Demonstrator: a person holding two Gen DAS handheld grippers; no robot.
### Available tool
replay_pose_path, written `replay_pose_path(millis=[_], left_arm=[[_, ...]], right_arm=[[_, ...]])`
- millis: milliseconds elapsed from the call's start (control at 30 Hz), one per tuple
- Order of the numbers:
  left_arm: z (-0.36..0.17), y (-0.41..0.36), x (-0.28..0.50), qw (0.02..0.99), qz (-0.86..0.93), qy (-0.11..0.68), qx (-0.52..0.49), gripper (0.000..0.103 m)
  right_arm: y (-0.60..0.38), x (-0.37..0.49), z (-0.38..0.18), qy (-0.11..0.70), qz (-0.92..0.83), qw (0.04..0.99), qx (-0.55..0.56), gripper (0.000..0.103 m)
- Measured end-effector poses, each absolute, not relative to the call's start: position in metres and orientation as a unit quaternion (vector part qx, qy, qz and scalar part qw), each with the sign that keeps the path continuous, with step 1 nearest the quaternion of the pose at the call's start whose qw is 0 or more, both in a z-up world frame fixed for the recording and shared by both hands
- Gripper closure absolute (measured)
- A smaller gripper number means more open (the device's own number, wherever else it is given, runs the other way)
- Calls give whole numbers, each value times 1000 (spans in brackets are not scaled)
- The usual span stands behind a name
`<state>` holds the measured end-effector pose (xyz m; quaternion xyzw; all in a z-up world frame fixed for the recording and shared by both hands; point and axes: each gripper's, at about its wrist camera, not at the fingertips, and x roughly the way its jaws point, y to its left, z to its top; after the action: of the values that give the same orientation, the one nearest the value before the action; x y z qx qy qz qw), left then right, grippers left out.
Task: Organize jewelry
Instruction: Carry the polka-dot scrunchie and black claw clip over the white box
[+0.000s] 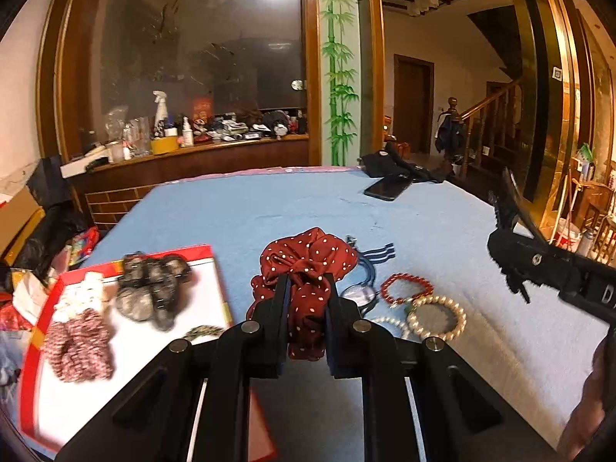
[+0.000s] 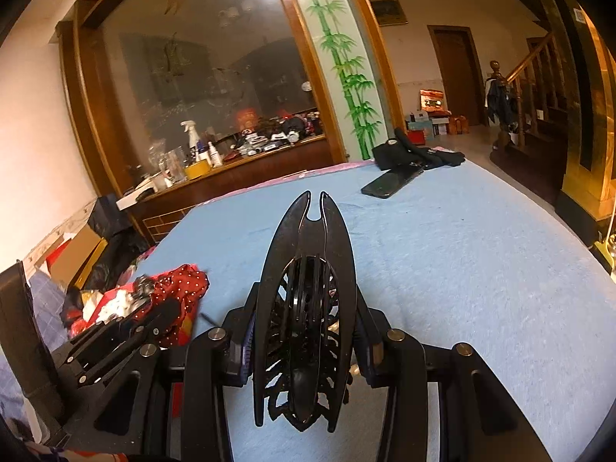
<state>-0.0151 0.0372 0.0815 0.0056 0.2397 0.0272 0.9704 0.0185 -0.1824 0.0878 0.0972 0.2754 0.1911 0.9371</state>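
Red scrunchie: my left gripper (image 1: 306,300) pinches the dark red polka-dot scrunchie (image 1: 308,265) between its two fingers; the cloth bunches above the fingertips and hangs below them, held over the blue tablecloth (image 1: 442,231), just right of the tray.
Hair claw: my right gripper (image 2: 304,331) is clamped on the black hair claw (image 2: 304,308), which stands upright between the fingers, its prongs pointing away from me.
Right gripper from the left camera: it (image 1: 516,269) sits off to the right, above the cloth, with the claw's black teeth showing at its tip.
Tray: the red-rimmed white tray (image 1: 208,292) lies at the left of the cloth. On it are a red-and-white striped scrunchie (image 1: 81,346), a dark grey mottled scrunchie (image 1: 154,288) and a pale item I cannot make out.
Bracelets: a red bead bracelet (image 1: 406,288) and a cream bead bracelet (image 1: 437,317) lie touching on the cloth to the right of my left gripper, with dark hair ties (image 1: 375,258) just behind them.
Far edge: a black phone (image 1: 389,186) lies flat near a black cloth bundle (image 1: 392,161).
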Motion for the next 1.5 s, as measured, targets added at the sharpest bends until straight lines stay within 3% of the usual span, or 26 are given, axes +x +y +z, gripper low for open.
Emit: replay_pose_path(millis=[1133,1500], left_arm=[[72,178,-93,962,155,215,-65,89],[60,268,-105,938,189,229,-177,89]], right_arm=[[-78,-32,90,299,267,916,8,58],[-43,-22,85,324,302,896,8,58]])
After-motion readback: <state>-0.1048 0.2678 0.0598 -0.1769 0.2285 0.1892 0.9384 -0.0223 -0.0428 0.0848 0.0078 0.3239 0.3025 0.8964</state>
